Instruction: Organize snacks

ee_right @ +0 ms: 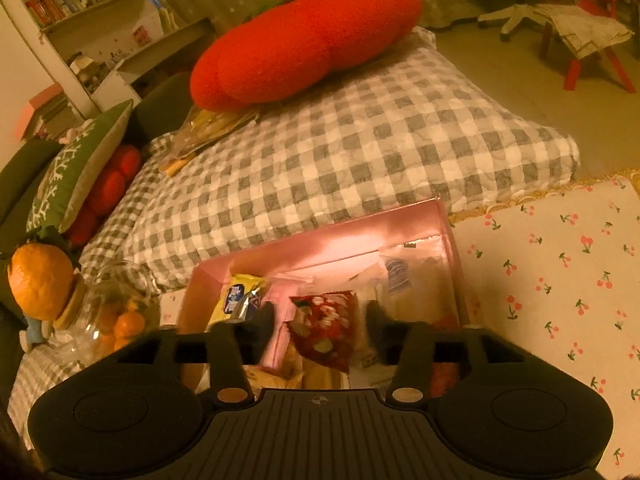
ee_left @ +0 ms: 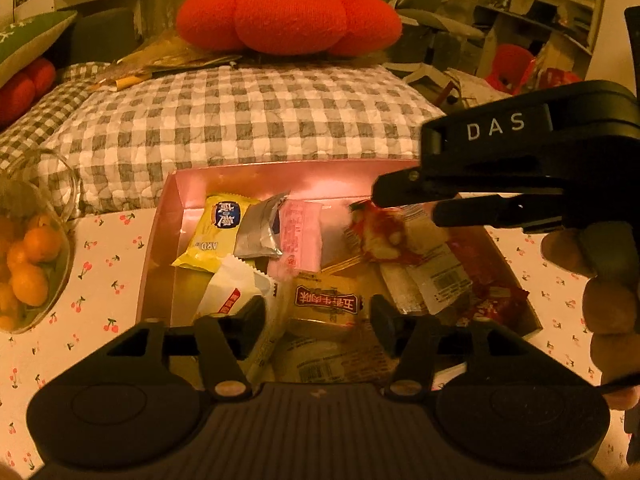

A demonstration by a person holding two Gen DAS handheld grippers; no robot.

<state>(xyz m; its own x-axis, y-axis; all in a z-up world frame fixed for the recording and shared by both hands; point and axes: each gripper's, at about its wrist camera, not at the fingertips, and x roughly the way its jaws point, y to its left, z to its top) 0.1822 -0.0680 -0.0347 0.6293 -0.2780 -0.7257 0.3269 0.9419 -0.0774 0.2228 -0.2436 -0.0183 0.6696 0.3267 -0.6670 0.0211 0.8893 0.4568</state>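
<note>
Both claws gape, empty, over the pink box (ee_left: 160, 216); left claw (ee_left: 318, 316), right claw (ee_right: 320, 320).

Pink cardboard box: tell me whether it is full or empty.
Partly full: the pink cardboard box holds many wrapped snacks, among them a yellow packet, with bare floor showing.

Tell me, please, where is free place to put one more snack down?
Free: cherry-print cloth right of the pink box, and a cloth strip between box and glass bowl of oranges. Crowded: the box itself, wrappers overlapping, both grippers above.
</note>
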